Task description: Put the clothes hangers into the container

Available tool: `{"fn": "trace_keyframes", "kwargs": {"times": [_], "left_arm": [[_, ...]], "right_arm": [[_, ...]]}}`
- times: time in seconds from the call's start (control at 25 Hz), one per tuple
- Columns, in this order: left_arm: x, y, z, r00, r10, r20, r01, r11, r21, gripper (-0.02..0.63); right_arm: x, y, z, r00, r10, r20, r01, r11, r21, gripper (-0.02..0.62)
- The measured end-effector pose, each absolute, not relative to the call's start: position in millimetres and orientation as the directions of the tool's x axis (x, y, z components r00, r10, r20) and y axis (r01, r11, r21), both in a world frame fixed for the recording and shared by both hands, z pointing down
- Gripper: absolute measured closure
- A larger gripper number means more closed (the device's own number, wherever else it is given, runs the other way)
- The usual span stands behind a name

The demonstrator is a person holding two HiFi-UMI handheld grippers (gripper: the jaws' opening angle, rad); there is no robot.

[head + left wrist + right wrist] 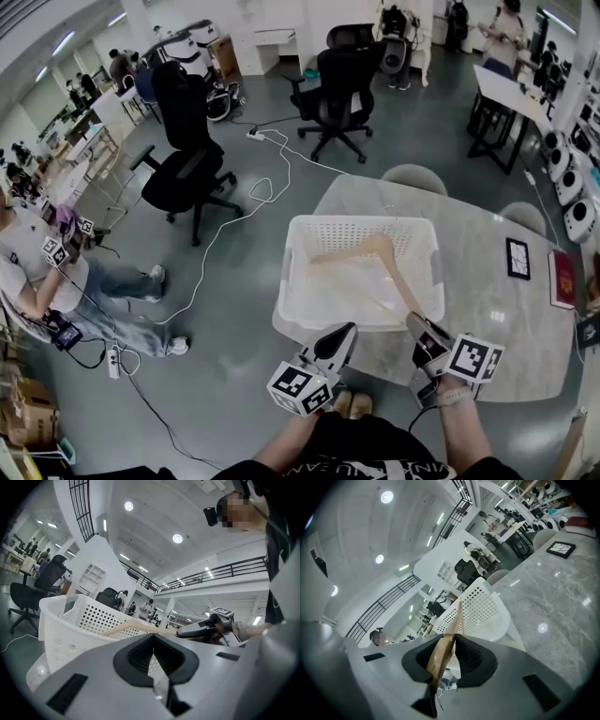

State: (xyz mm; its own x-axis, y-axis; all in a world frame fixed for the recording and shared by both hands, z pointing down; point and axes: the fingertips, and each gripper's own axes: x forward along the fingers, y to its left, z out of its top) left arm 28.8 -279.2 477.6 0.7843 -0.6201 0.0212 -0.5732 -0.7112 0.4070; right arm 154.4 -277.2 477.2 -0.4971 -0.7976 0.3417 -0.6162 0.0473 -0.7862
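The left tool (343,330) sits closed and empty beside the right tool (415,323), which clamps a wooden hanger (380,251) slanting into the white basket (291,281).

The place is shown to be a large open-plan lab or office hall. Black swivel chairs (187,141) and loose cables (248,192) are spread over a grey floor (234,309). Desks (89,141) are ranged along the left, white machines (570,183) are lined up at the right, and a railed mezzanine (225,571) is seen beneath a high ceiling set with round lights (177,538).
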Motion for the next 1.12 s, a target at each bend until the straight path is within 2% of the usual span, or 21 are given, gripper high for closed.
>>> {"fn": "trace_keyframes", "kwargs": {"times": [0.48, 0.64, 1.12], "left_arm": [[20.0, -279.7, 483.7, 0.767, -0.642, 0.021, -0.594, -0.696, 0.404, 0.598], [18.8, -276.5, 480.9, 0.766, -0.642, 0.021, -0.593, -0.695, 0.407, 0.598], [13.7, -273.7, 480.9, 0.761, -0.648, 0.022, -0.597, -0.687, 0.415, 0.598]], "right_arm": [[144.3, -287.0, 479.5, -0.529, -0.791, 0.309, -0.618, 0.109, -0.778, 0.525], [147.2, -283.4, 478.7, -0.501, -0.792, 0.348, -0.663, 0.092, -0.743, 0.525], [144.8, -285.9, 471.7, -0.494, -0.799, 0.342, -0.700, 0.132, -0.702, 0.525]]}}
